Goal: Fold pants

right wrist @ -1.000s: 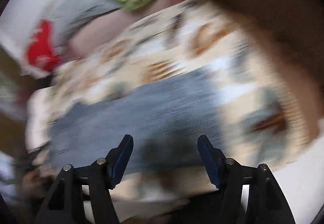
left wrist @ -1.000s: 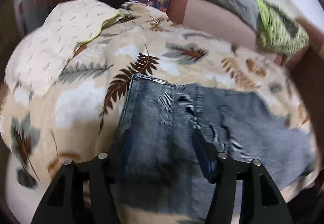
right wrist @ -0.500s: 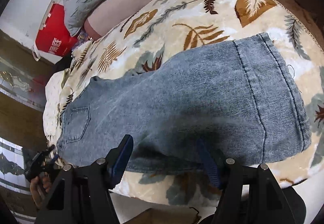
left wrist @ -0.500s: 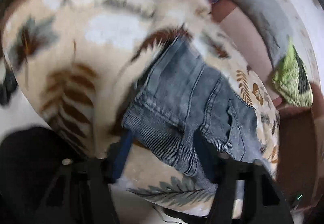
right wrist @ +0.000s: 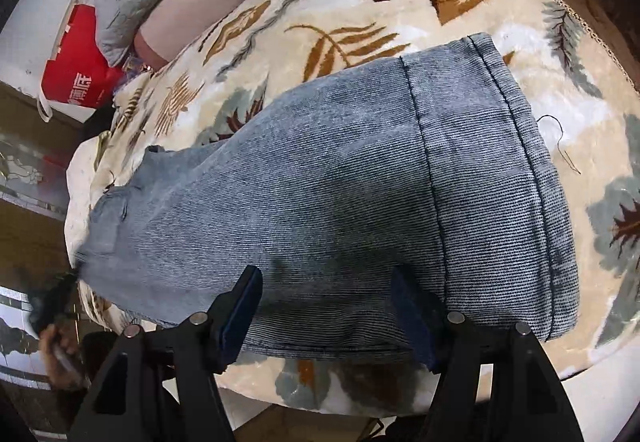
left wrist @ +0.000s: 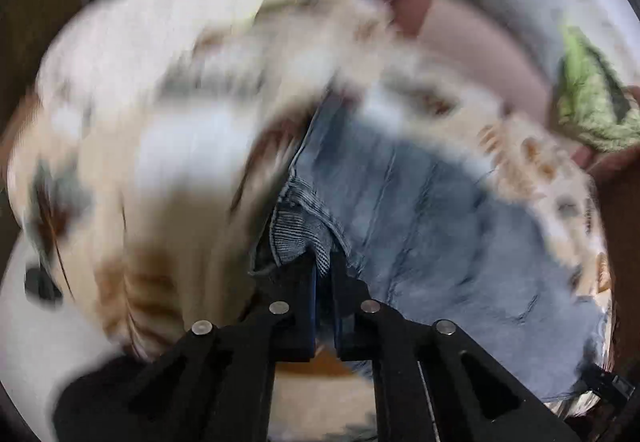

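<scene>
Your left gripper (left wrist: 323, 262) was clamped on the near waistband corner of the jeans (right wrist: 320, 202), which lay flat on the leaf-print blanket (right wrist: 460, 2); your right gripper (right wrist: 326, 282) stood apart above their near edge.

We see the pants (right wrist: 320, 194), faded blue-grey denim with a fine ribbed weave, lying flat across a leaf-print blanket (right wrist: 340, 2). Their stitched hem points to the right in the right wrist view; one corner of the waist end is bunched upward.
</scene>
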`<state>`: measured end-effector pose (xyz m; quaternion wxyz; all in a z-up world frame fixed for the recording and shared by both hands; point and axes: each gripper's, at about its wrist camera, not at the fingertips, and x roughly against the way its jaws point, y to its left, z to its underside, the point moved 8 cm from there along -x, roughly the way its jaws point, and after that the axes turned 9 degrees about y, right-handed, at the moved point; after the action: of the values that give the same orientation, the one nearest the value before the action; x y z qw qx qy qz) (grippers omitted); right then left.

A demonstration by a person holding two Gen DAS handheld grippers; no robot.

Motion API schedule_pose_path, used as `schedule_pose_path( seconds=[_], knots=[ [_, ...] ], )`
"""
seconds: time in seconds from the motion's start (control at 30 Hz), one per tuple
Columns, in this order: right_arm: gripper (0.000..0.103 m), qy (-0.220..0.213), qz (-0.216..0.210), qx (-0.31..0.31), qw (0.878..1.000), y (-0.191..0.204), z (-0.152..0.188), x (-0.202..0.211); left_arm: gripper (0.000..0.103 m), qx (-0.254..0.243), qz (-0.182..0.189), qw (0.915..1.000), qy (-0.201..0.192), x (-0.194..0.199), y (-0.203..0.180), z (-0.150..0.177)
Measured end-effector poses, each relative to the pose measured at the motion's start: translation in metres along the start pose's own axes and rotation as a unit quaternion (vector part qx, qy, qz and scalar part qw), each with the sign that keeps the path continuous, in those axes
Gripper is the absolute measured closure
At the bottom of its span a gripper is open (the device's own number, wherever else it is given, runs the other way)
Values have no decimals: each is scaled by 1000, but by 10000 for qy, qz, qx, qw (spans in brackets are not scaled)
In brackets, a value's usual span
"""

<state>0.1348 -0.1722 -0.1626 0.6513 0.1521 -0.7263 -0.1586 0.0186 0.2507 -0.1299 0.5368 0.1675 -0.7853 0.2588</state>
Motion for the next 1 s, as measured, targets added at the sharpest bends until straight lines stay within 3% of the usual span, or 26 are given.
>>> schedule_pose_path(
  seconds=[0.07, 0.1, 0.13, 0.17, 0.23, 0.3, 0.4, 0.5, 0.53, 0.6, 0.63, 0.67, 0.73, 0.8, 0.9, 1.0],
  knots=[
    [33, 39, 132, 81, 9999, 1, 3, 5, 80, 158, 199, 9997, 7, -1, 9, 8],
    [29, -43, 259, 136, 9996, 1, 2, 9, 72, 179, 167, 9997, -45, 6, 12, 9],
    [26, -149, 375, 145, 9991, -1, 2, 14, 56, 221, 61, 9997, -125, 15, 15, 8],
    [24, -180, 389, 86, 9990, -6, 2, 15, 50, 282, -36, 9993, -263, 26, 18, 7],
    [23, -25, 173, -38, 9998, -14, 3, 7, 49, 334, 19, 9974, -642, 55, 16, 1],
    [24, 61, 290, 41, 9996, -11, 3, 11, 49, 159, 172, 9957, -897, 75, 1, -6],
    [24, -134, 223, 108, 9996, 10, -7, 28, 36, -401, 395, 9917, -1159, 86, -39, -15],
    [24, -365, 128, 254, 9989, 24, -21, 39, 36, -839, 403, 9916, -900, 56, -66, -16],
    [23, -348, 258, 148, 9990, 14, -23, 38, 36, -872, 177, 9943, -583, 32, -64, -14],
    [27, -10, 967, -375, 9946, -41, -17, 18, 37, -630, -268, 9974, 233, -16, -43, -4],
    [27, -69, 675, -491, 9965, -53, -14, 18, 37, -583, -119, 9978, 296, -26, -36, 0],
    [27, -255, 414, -618, 9969, -55, -15, 31, 37, -690, -116, 9975, 60, -19, -37, 0],
    [27, -231, 755, -697, 9944, -48, -19, 45, 37, -742, -276, 9967, -177, 2, -45, -3],
    [27, -514, 922, -233, 9941, -17, -36, 59, 36, -912, 32, 9931, -729, 32, -65, -15],
    [27, -538, 391, 791, 9946, 76, -66, 56, 24, -1192, -216, 9852, -1210, 42, -79, -30],
    [27, -207, -34, 1843, 9827, 173, -87, 19, 23, -1040, -641, 9912, -516, -6, -61, -24]
  ],
)
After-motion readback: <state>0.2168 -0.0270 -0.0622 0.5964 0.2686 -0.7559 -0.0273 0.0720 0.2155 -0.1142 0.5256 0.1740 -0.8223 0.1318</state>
